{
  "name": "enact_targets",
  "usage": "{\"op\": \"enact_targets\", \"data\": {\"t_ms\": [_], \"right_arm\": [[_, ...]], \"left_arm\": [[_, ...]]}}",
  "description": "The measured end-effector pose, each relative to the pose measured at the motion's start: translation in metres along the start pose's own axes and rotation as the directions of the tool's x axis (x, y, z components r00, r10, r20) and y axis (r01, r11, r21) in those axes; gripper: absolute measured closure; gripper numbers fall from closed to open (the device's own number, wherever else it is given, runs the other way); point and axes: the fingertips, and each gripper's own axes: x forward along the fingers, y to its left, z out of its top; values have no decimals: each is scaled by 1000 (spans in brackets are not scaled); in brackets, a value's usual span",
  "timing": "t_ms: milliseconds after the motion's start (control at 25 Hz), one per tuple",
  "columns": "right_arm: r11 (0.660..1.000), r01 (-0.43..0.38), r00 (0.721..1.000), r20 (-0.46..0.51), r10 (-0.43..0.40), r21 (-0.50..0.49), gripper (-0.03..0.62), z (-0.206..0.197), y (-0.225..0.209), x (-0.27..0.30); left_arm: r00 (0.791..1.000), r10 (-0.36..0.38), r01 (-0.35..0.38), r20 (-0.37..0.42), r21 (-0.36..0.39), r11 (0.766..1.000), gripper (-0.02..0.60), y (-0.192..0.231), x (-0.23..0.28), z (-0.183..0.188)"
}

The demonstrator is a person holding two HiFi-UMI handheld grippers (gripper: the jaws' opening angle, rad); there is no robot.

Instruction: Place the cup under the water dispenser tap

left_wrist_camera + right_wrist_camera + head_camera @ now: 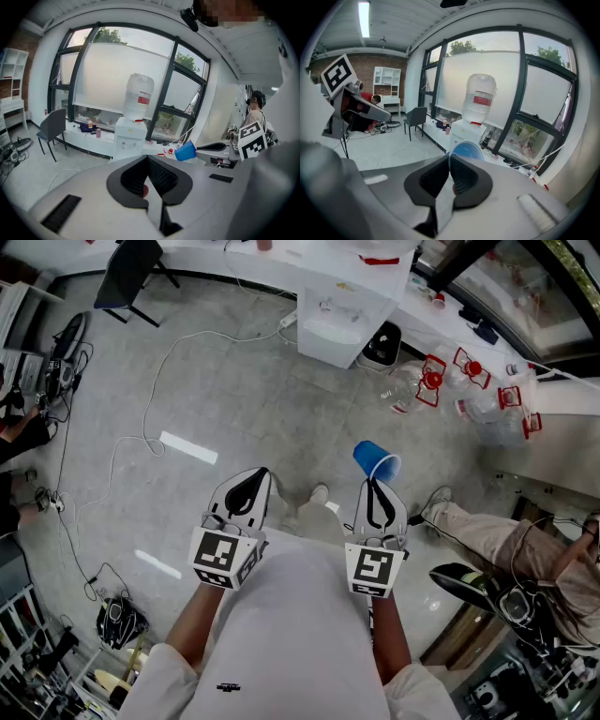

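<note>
A blue plastic cup (376, 460) hangs tilted in the air over the floor, and my right gripper (373, 482) is shut on its rim. In the right gripper view the cup (467, 150) shows just past the jaw tips, with its thin wall pinched between them. The white water dispenser (342, 313) stands ahead against the window wall, carrying a clear bottle (479, 103) on top. My left gripper (260, 473) hovers beside the right one, shut and empty. In the left gripper view the dispenser (127, 137) is straight ahead and the cup (186, 151) is off to the right.
Empty water bottles (424, 385) with red handles lie on the floor right of the dispenser. A dark chair (127, 276) stands at the far left, and white cables (141, 439) trail across the grey floor. A seated person (506, 542) is close on the right.
</note>
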Motion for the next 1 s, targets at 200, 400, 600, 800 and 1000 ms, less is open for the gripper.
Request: {"op": "enact_targets", "data": {"t_ms": [200, 400, 600, 800, 1000], "right_arm": [[1000, -10, 999, 37, 8, 29, 569, 15, 19, -9], [1000, -10, 999, 50, 10, 10, 569, 25, 38, -19], [1000, 1, 998, 67, -1, -3, 569, 35, 58, -29], [1000, 12, 996, 90, -10, -22, 569, 45, 78, -26], [999, 36, 994, 108, -33, -29, 570, 54, 85, -18]], "left_arm": [[999, 4, -4, 35, 2, 1000, 580, 3, -10, 11], [998, -18, 18, 59, 7, 1000, 580, 5, -26, 14], [996, -37, 37, 76, -5, 999, 580, 19, -46, 13], [994, -44, 45, 97, -7, 999, 580, 39, -65, 9], [991, -58, 58, 119, 3, 998, 580, 53, -73, 12]]}}
